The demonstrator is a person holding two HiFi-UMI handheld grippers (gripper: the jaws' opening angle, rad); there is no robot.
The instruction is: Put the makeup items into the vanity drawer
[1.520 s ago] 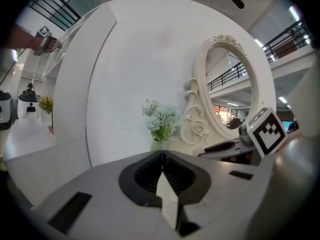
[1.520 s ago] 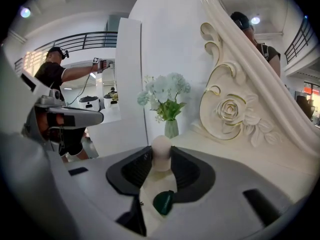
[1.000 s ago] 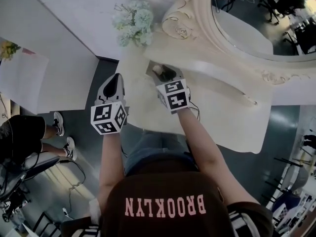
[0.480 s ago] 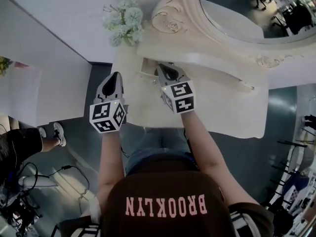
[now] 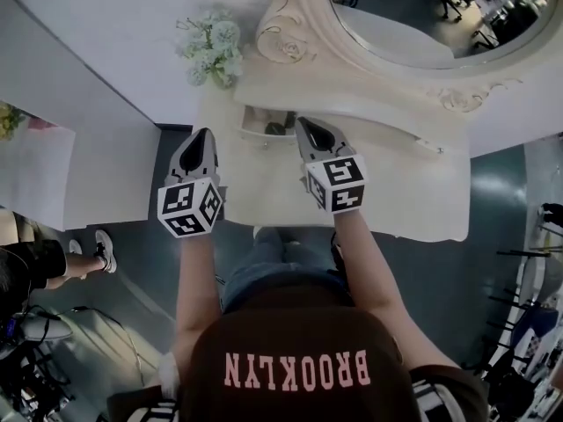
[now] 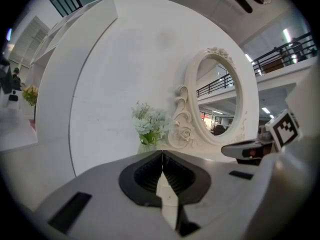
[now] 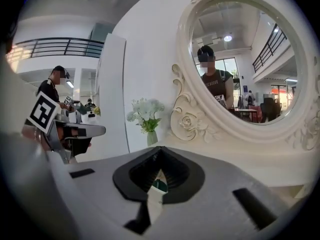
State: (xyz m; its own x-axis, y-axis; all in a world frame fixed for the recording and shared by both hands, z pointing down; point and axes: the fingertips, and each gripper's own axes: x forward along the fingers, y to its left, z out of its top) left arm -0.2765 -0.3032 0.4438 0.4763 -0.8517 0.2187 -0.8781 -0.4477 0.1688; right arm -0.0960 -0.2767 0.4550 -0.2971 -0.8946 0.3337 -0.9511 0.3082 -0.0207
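Makeup items (image 5: pixel 274 128) lie small and dark in the open vanity drawer (image 5: pixel 250 123), just ahead of the right gripper (image 5: pixel 307 126), whose jaws meet at the tips. A small green piece (image 7: pixel 160 185) shows through their gap, probably lying beyond rather than held. The left gripper (image 5: pixel 206 136) hangs closed and empty at the tabletop's (image 5: pixel 264 187) left edge. Such pieces look light, hard and slick, so they are best pinched across the body's middle.

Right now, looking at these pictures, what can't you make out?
- Drawer contents, head view: dark shapes, too small to name.
- Green speck, right gripper view: too small to name, framed by the right gripper's closed jaws.
- Vanity front, head view: hidden under the tabletop.
- Mirror, head view: cut off by the top edge.
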